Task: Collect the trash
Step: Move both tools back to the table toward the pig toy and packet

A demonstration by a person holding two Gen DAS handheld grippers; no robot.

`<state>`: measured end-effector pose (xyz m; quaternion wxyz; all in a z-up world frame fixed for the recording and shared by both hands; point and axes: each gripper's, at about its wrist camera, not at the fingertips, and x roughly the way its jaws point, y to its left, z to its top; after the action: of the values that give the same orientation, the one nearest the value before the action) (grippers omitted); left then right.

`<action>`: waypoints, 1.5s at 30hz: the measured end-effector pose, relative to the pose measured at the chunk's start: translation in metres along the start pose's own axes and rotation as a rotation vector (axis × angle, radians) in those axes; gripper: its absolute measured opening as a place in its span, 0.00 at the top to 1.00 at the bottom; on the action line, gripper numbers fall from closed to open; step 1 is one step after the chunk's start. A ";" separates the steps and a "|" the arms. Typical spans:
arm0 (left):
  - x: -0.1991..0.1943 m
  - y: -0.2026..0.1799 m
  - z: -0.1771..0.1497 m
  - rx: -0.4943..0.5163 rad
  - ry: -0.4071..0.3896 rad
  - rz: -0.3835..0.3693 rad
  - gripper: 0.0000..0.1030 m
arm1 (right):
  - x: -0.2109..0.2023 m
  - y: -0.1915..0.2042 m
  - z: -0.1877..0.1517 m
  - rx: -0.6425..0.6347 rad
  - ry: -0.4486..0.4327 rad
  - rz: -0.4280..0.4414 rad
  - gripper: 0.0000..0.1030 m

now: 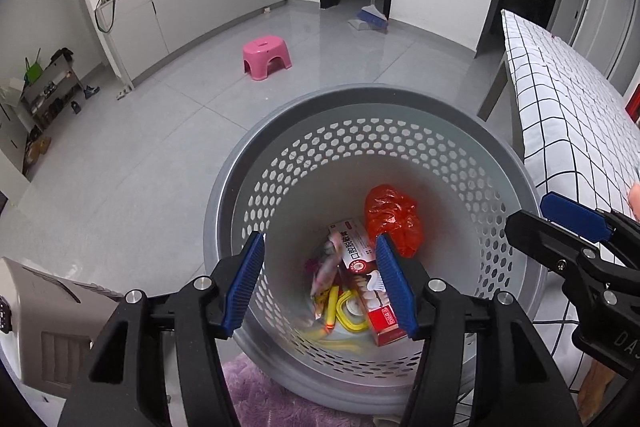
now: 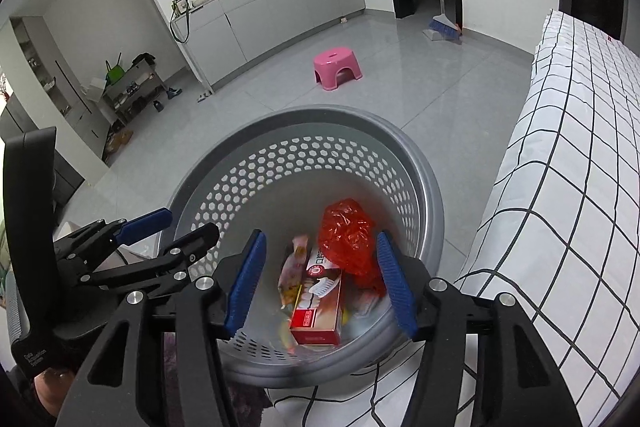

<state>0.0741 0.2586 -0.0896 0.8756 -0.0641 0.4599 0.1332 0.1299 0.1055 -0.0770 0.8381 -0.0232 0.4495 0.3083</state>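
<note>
Left gripper (image 1: 320, 283): jaws apart, nothing between them, poised above the bin.
Right gripper (image 2: 320, 283): jaws apart, empty, also over the bin.
Bin (image 1: 400, 99): grey perforated basket on the floor, beside the checked bed (image 1: 560, 99).
Trash: red bag (image 1: 394, 215), toothpaste box (image 1: 366, 269) and wrappers (image 1: 326, 275) lie at the bin's bottom.

The red-and-white box (image 1: 370, 279) in the basket (image 1: 404, 155) bears Chinese print starting "口腔". The left gripper's handle (image 2: 34, 357) reads "Data Acquisition System".
</note>
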 end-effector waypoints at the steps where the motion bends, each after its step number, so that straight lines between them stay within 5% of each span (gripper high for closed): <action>1: 0.000 0.000 0.000 0.000 0.000 0.002 0.45 | 0.001 -0.001 0.000 0.001 -0.001 0.000 0.46; 26: -0.040 -0.009 0.000 0.011 -0.068 0.003 0.19 | -0.050 -0.016 -0.015 0.039 -0.094 -0.058 0.41; 45: -0.074 -0.136 0.010 0.150 -0.129 -0.126 0.06 | -0.164 -0.151 -0.079 0.240 -0.189 -0.275 0.34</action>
<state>0.0815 0.1181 -0.0246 0.9123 -0.0185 0.4064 0.0468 0.0859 -0.1225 -0.0337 0.9075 0.0448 0.3950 0.1361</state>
